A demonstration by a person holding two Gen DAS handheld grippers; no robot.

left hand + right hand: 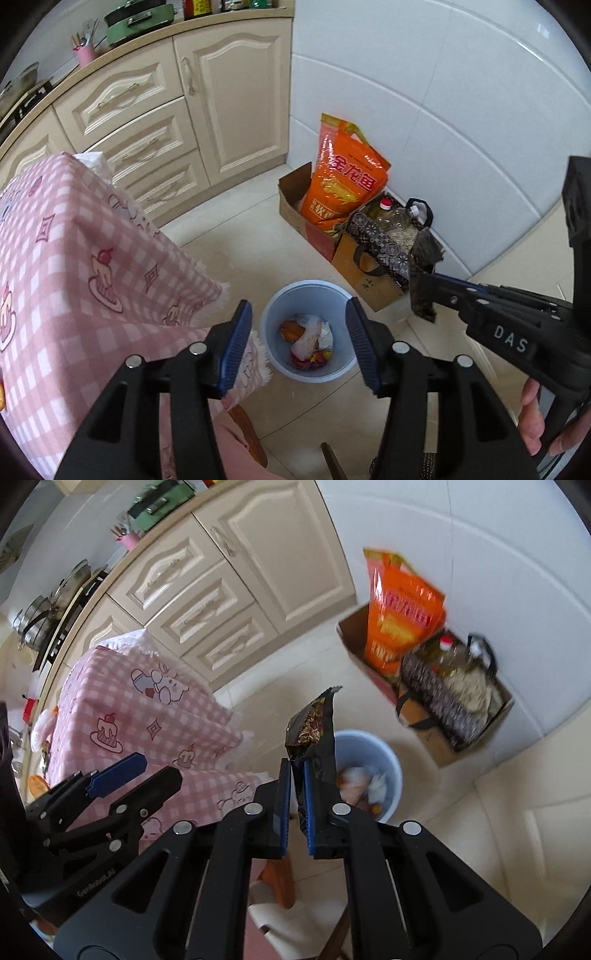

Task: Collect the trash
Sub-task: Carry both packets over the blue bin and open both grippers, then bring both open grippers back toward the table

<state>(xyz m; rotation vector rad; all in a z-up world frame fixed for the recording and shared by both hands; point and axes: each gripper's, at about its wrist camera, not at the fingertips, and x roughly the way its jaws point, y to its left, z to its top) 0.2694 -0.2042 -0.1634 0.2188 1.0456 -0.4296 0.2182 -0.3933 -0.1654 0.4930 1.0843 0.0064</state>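
A light blue bin [271,314] stands on the tiled floor beside the table and holds crumpled wrappers and food scraps [310,339]. My left gripper [299,308] hangs right above it, open, with nothing between its blue pads. My right gripper [295,766] is shut on a dark, crinkled snack wrapper [314,734], which sticks up past the fingertips, just left of the bin [388,753] and above its edge. In the left wrist view the right gripper [430,286] comes in from the right with the wrapper [424,295] at its tip. The left gripper [159,766] shows at the left of the right wrist view.
A table with a pink checked cloth [74,258] stands left of the bin. Cream cabinets [229,103] line the back. By the white tiled wall are a cardboard box with an orange rice bag [343,177] and a paper bag with oil bottles [388,236]. A wooden seat [277,882] is below.
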